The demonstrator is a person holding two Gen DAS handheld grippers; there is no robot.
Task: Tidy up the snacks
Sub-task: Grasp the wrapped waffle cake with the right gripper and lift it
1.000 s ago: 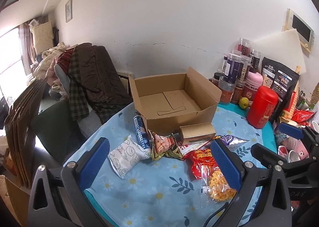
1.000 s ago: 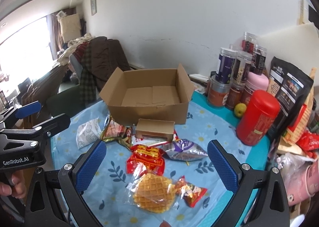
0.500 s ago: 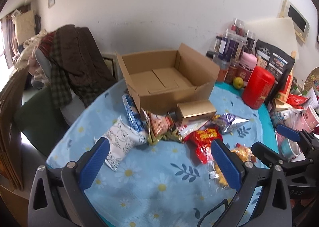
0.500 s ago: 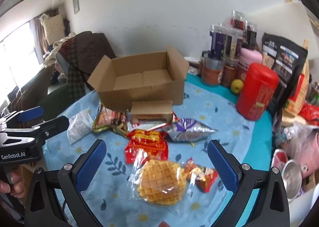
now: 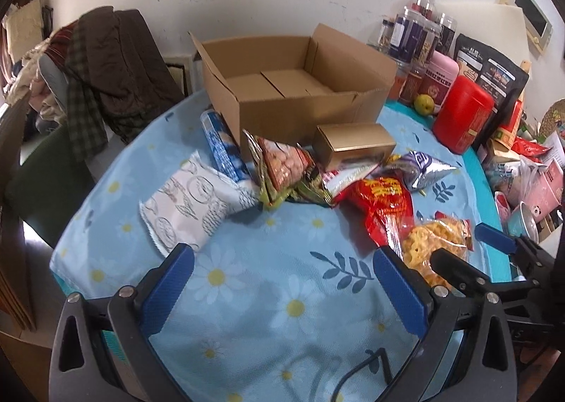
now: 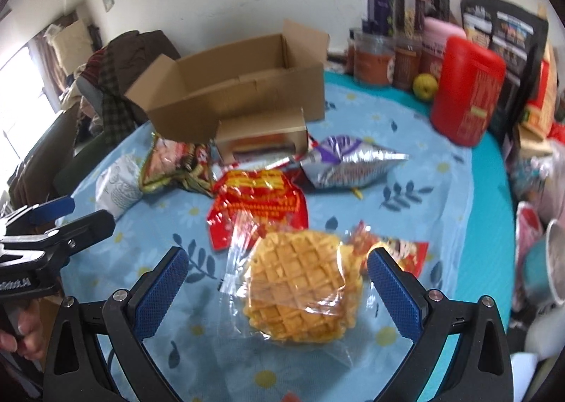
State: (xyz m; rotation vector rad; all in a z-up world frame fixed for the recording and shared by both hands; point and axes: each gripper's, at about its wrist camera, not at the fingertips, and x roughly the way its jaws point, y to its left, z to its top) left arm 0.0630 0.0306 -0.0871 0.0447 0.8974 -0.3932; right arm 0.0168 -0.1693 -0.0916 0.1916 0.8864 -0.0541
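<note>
Right now the waffle pack point(image 6: 300, 289) lies flat on the counter point(image 6: 441, 218), squarely between the blue pads of your right claw point(image 6: 272, 282), which is spread wide and pinches nothing. Judge it light and fragile: a crisp, round waffle in loose clear film that will slide and crackle, and the biscuit will likely snap if squeezed hard. Take it across the disc's edges with a gentle close, or pinch the crimped film tail that trails toward the red packet point(image 6: 257, 201). Being round, the waffle has no real long axis; only the wrapper does, running from the near right up toward the far left.

Just beyond it, the red packet overlaps the film, and a silver-purple bag point(image 6: 346, 162) points its sealed tip to the right. The small gold carton point(image 5: 353, 148) lies lengthwise against the front wall of the open cardboard box point(image 5: 296, 98), which looks the likely destination. Your left claw point(image 5: 282, 282) is also spread and holds nothing, over bare cloth, with the white pouch point(image 5: 190, 204) just ahead of its left pad.
</note>
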